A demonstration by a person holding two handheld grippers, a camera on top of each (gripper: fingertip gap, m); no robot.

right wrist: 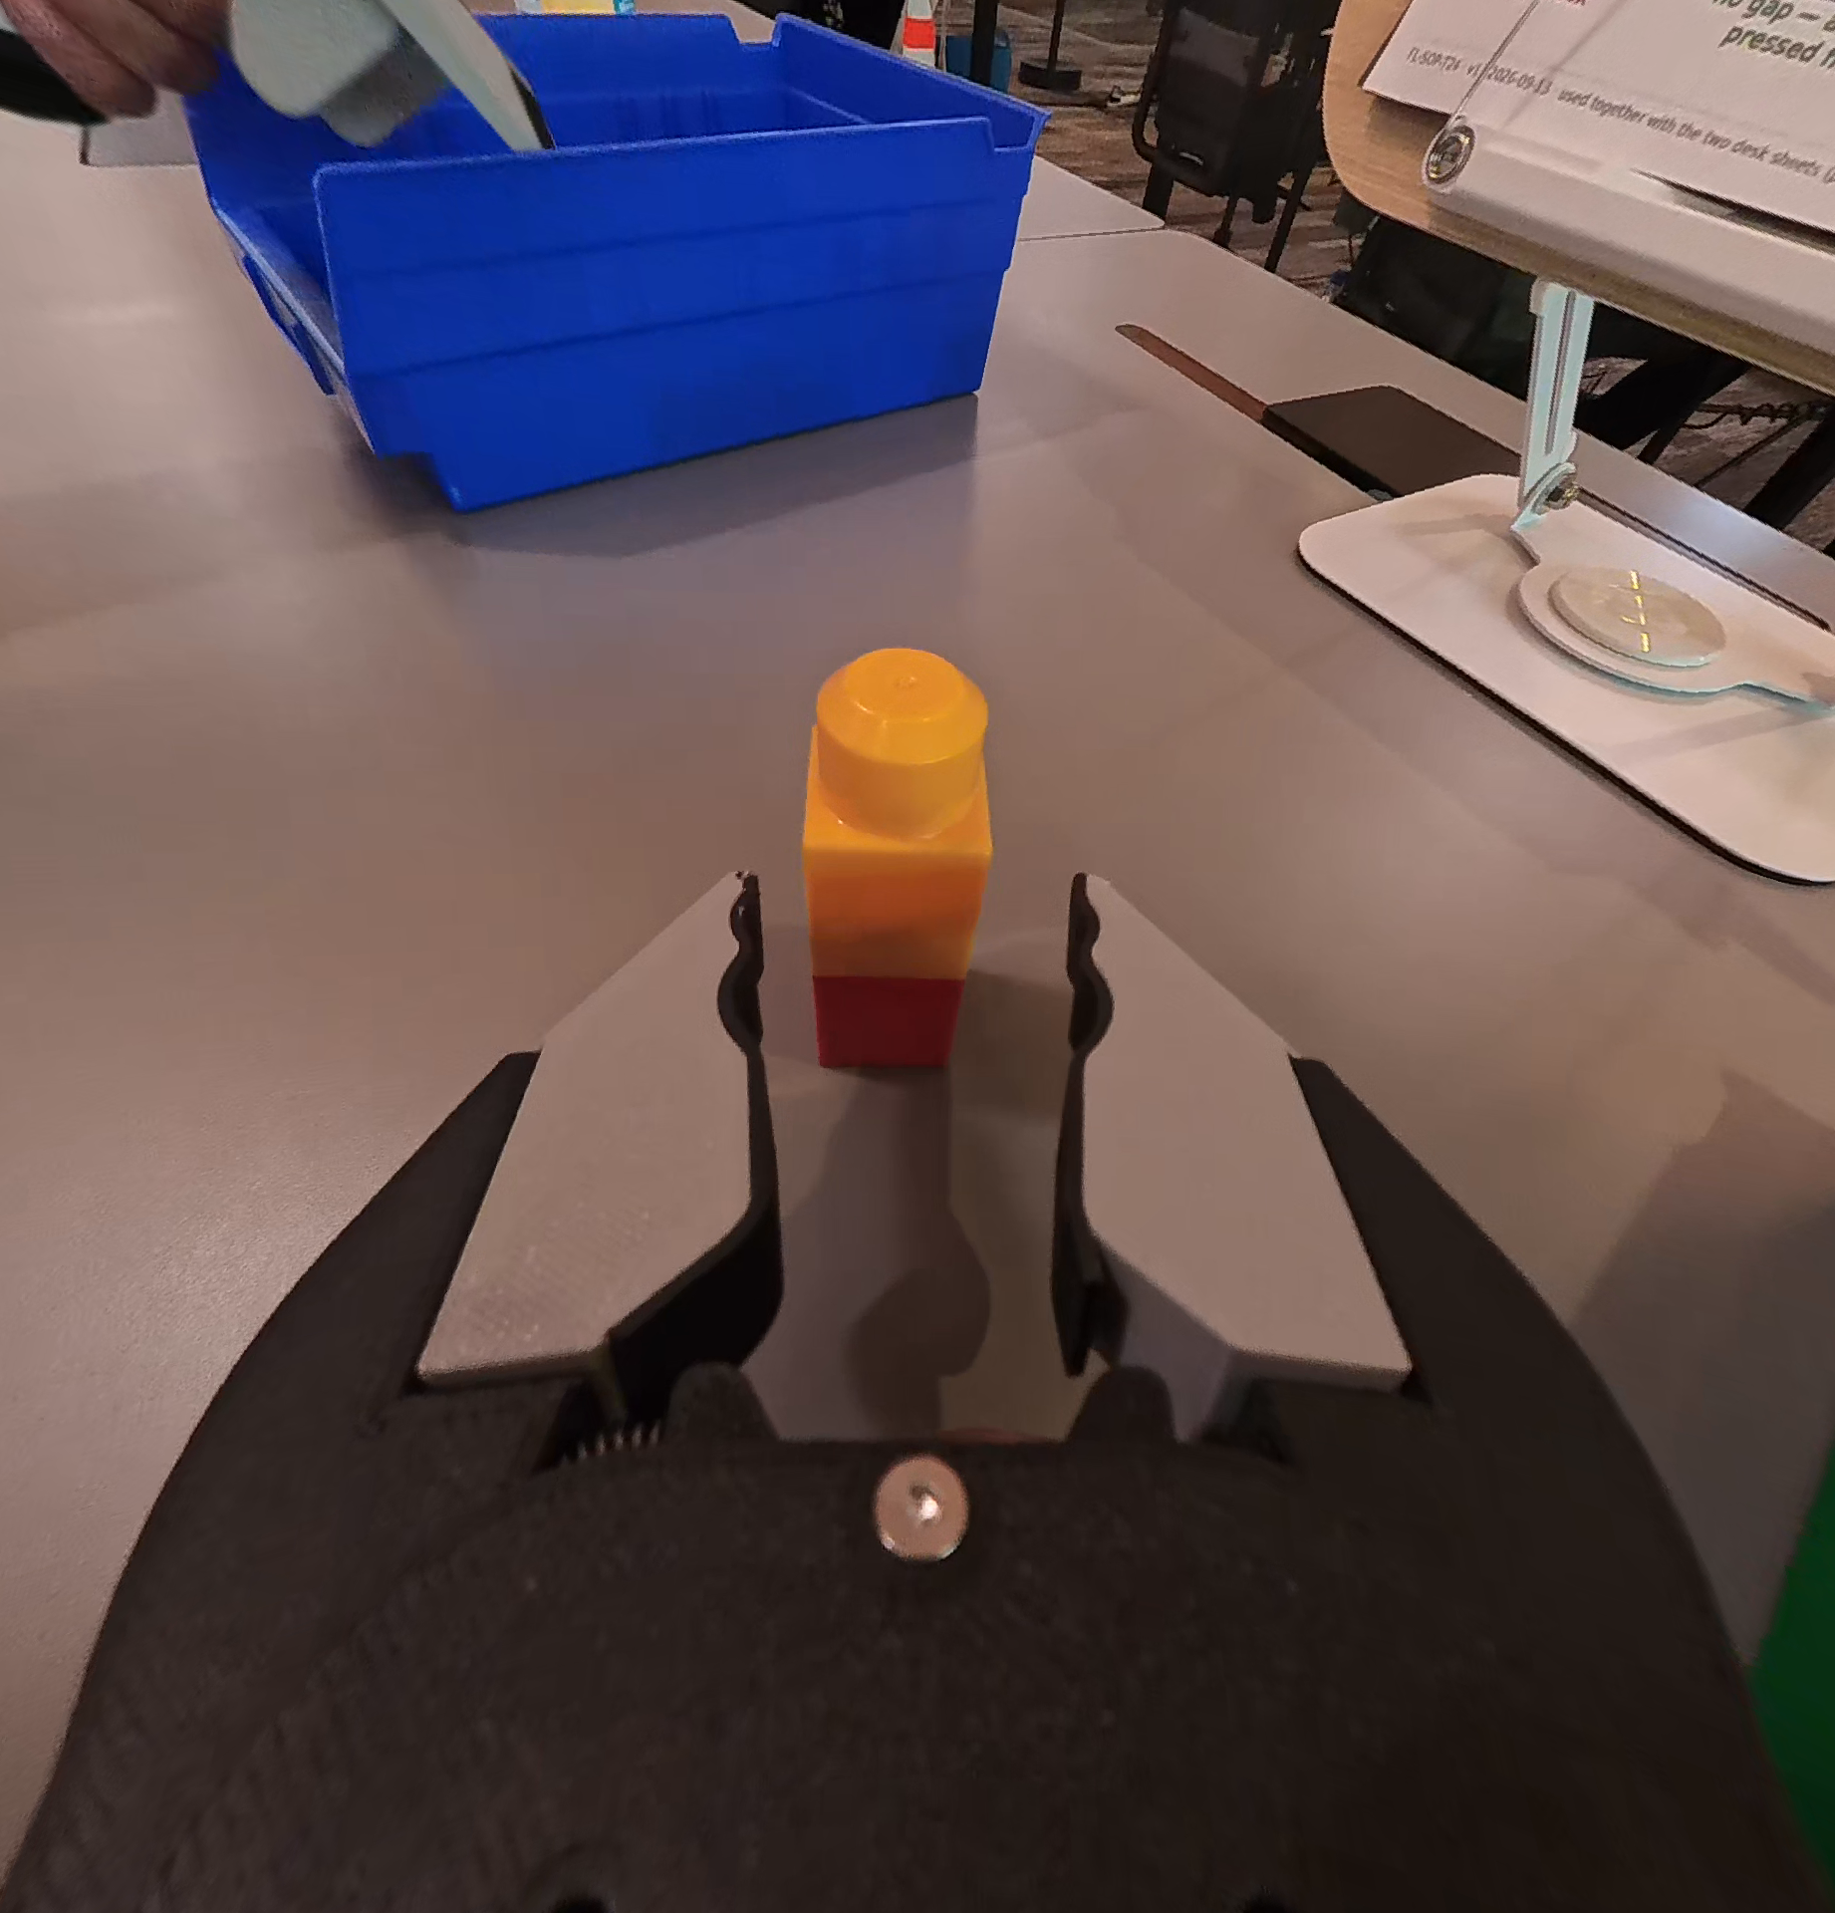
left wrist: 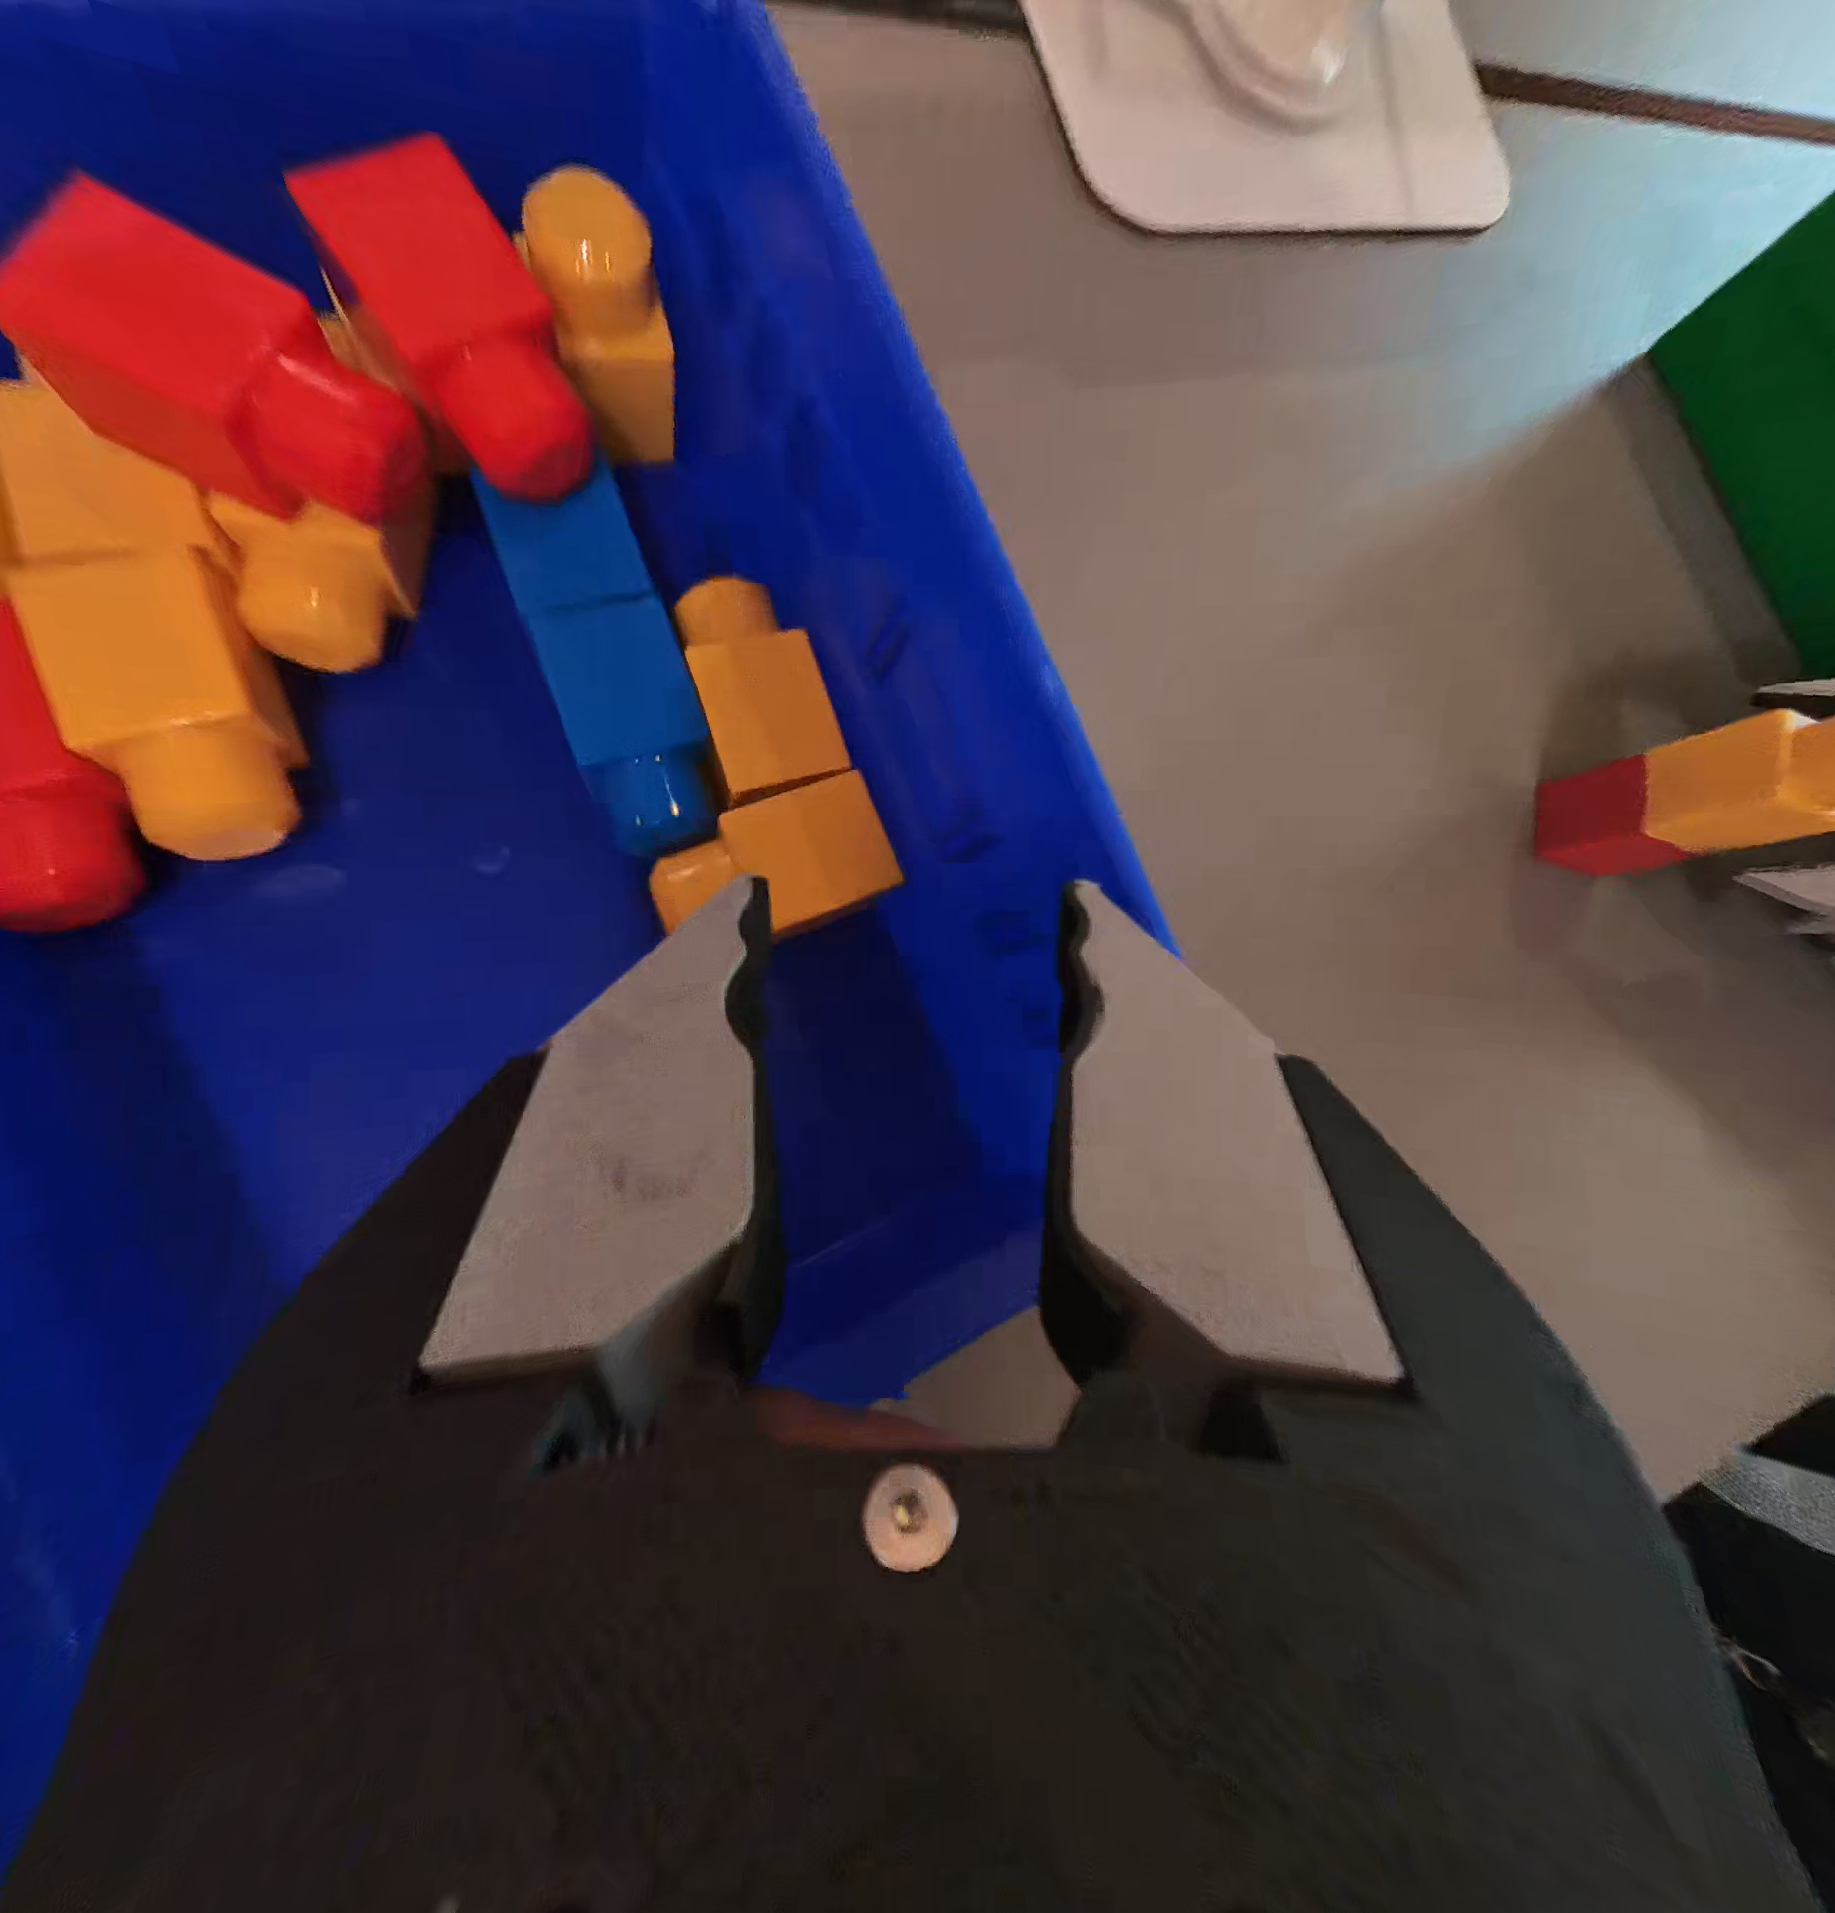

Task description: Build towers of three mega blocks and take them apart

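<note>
A tower [right wrist: 893,807] of a red block under two yellow blocks stands upright on the grey table [right wrist: 375,828]. My right gripper [right wrist: 908,890] is open, with a fingertip on each side of the tower and not touching it. The tower also shows at the right edge of the left wrist view [left wrist: 1700,797], between the right gripper's fingers [left wrist: 1814,899]. My left gripper [left wrist: 913,901] is open and empty, over the right side of the blue bin [left wrist: 893,414]. Loose red blocks [left wrist: 168,342], yellow blocks [left wrist: 768,704] and joined blue blocks [left wrist: 593,642] lie in the bin.
The blue bin [right wrist: 665,300] stands at the table's back left, with a hand [right wrist: 96,41] holding the left gripper's fingers [right wrist: 489,83] in it. A white stand base [right wrist: 1576,663] and a flat black object [right wrist: 1389,435] sit at right. A green surface [left wrist: 1783,445] is nearby. The tips of one gripper are about 30 cm away from the tips of the other.
</note>
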